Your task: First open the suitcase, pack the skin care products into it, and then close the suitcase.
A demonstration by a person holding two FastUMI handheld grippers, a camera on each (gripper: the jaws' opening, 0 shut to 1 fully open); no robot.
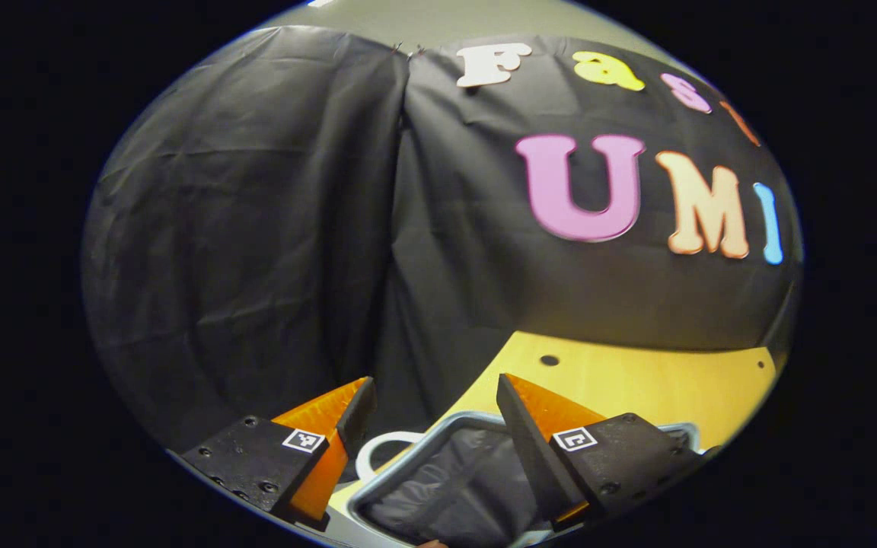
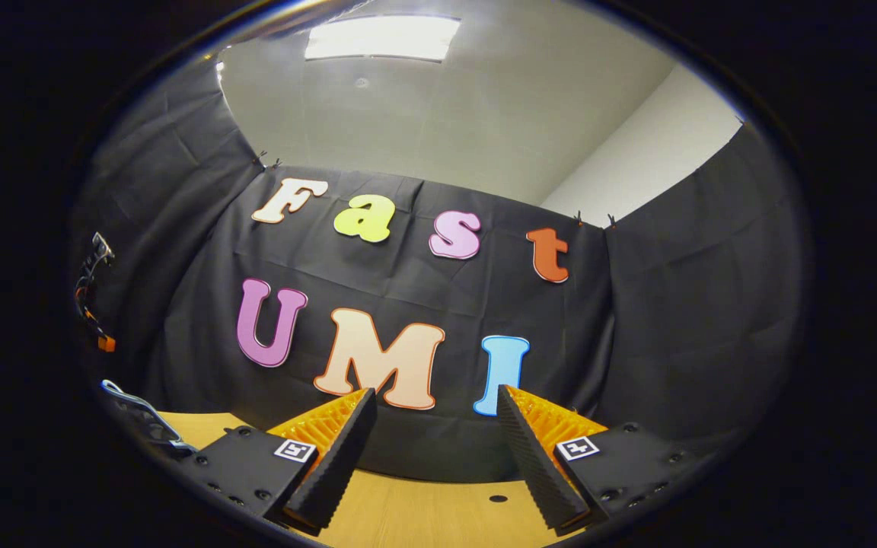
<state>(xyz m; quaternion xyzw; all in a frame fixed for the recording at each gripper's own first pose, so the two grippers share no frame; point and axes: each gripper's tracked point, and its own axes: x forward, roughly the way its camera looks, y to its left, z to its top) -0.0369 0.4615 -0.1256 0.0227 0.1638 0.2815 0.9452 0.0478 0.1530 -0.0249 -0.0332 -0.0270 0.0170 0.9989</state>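
In the left gripper view, the left gripper (image 1: 432,411) hangs with its fingers spread wide and nothing between them, low in the frame above the suitcase (image 1: 454,479), which lies open on the yellow worktop (image 1: 636,380) at bottom centre. Its pale rim frames a dark grey fabric lining, and a white handle (image 1: 377,450) loops out at the rim's left edge, just behind the gripper's left finger. No skin care product can be made out in the part of the case that is visible, though the fingers hide much of it. In the right gripper view, the right gripper (image 2: 435,415) is likewise open and empty, raised over a bare stretch of the wooden worktop (image 2: 423,517) at the bottom of the frame and pointed toward the black booth cloth, with the ceiling light in the upper part of the picture. By the look of it, opening is done; packing the products and closing the lid both appear to remain.
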